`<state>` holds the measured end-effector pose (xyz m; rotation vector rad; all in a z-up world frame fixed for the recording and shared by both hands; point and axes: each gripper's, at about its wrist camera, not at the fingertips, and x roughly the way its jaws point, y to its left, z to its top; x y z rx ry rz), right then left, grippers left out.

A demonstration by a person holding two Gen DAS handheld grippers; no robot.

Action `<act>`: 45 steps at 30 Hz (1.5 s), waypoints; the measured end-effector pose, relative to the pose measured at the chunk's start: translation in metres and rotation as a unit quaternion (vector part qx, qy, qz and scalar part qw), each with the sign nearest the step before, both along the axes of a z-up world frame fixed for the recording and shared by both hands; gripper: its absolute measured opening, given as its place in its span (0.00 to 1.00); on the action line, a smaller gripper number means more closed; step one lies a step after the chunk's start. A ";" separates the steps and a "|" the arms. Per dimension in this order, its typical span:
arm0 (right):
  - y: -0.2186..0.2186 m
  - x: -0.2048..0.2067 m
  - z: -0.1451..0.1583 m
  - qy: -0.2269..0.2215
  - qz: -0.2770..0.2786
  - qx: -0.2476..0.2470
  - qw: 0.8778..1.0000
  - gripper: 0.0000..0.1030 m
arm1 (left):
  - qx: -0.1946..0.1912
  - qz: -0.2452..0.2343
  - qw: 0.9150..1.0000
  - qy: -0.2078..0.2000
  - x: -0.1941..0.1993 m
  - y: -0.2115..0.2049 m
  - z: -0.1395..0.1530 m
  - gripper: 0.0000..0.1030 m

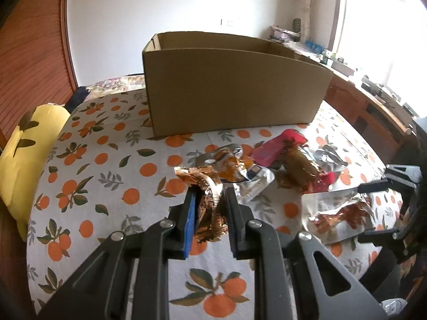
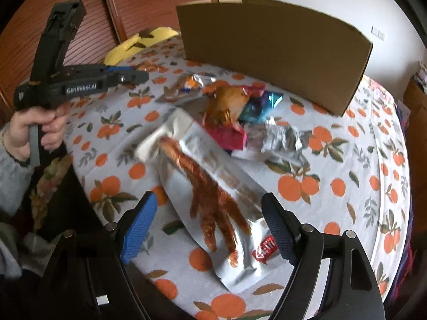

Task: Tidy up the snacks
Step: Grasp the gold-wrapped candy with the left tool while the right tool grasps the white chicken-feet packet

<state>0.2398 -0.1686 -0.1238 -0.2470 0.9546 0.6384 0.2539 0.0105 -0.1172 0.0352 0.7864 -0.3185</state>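
My left gripper (image 1: 209,196) is shut on a copper foil snack packet (image 1: 209,205) and holds it above the table, in front of the open cardboard box (image 1: 232,90). My right gripper (image 2: 210,210) is open, its jaws on either side of a long silver packet showing a chicken foot (image 2: 210,192), which lies on the cloth. That packet also shows in the left wrist view (image 1: 339,216). A pile of snacks lies between us and the box: an orange packet (image 2: 226,104), a pink one (image 2: 226,136), a teal one (image 2: 261,106), a silver one (image 2: 280,141).
The round table has an orange-print cloth (image 2: 333,186). A yellow cushion (image 1: 29,154) sits at its left edge. The left gripper and the hand holding it (image 2: 80,85) show at the left of the right wrist view. A wooden desk (image 1: 373,106) stands by the window.
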 end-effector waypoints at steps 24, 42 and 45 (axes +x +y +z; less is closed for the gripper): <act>0.017 0.000 -0.010 0.002 0.041 -0.049 0.998 0.51 | -0.012 -0.021 1.000 -0.011 -0.029 -0.009 0.012 0.18; 0.047 0.019 -0.017 0.018 0.067 -0.052 0.996 0.60 | -0.022 -0.026 0.999 -0.002 -0.035 -0.012 0.004 0.18; 0.053 0.016 -0.017 0.007 0.071 -0.058 0.996 0.56 | -0.025 -0.027 0.999 -0.004 -0.036 -0.011 0.005 0.18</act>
